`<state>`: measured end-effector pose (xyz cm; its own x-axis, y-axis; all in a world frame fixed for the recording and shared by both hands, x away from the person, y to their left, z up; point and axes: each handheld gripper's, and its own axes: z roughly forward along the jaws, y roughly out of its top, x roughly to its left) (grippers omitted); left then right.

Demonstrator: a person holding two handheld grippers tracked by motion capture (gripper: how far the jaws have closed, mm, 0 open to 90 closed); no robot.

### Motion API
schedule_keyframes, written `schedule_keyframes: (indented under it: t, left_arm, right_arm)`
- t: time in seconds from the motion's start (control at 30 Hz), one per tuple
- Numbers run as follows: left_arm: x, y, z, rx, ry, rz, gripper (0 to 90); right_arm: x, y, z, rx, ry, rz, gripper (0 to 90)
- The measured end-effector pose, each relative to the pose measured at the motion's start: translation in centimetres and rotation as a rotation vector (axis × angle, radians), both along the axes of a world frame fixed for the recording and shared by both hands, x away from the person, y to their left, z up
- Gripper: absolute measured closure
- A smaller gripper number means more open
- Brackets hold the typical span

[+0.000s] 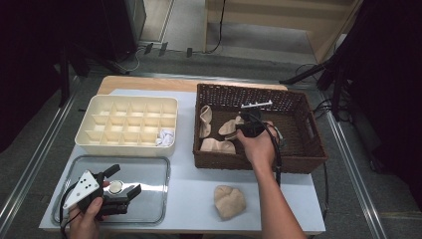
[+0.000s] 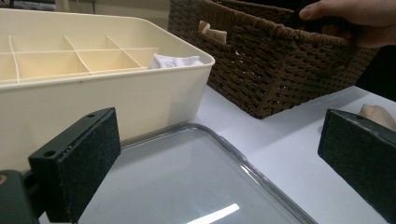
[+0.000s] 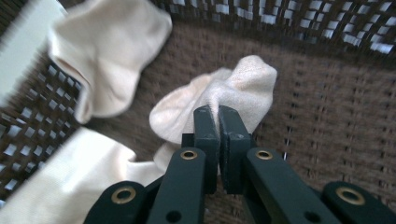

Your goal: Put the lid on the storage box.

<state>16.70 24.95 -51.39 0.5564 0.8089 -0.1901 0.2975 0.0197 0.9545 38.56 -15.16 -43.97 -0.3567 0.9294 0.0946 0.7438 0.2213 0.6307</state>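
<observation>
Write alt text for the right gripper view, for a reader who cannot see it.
The right gripper, its two black jaws closed, pinches a cream sock inside a brown wicker basket. Two more cream socks lie nearby: one at the upper left, another at the lower left.

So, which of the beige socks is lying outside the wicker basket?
The bunched beige sock on the white table, in front of the wicker basket beside the person's right forearm. The other beige socks lie inside the basket, one pinched by the right claw.

Four beige socks (image 1: 229,200), one white sock (image 1: 165,136), one basket (image 1: 308,149), one organizer (image 1: 99,144), one tray (image 1: 159,164).
</observation>
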Motion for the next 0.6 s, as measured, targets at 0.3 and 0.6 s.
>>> schedule_keyframes:
  t: [0.3, 0.6]
  left_arm:
    - [0.0, -0.2, -0.1, 0.007, 0.003, -0.006, 0.0]
    - [-0.1, -0.5, -0.1, 0.013, 0.006, -0.012, 0.0]
  right_arm:
    - [-1.7, -0.6, 0.9, 0.068, -0.107, 0.027, 89.2]
    - [-3.9, -1.7, 1.4, 0.127, -0.203, 0.030, 89.2]
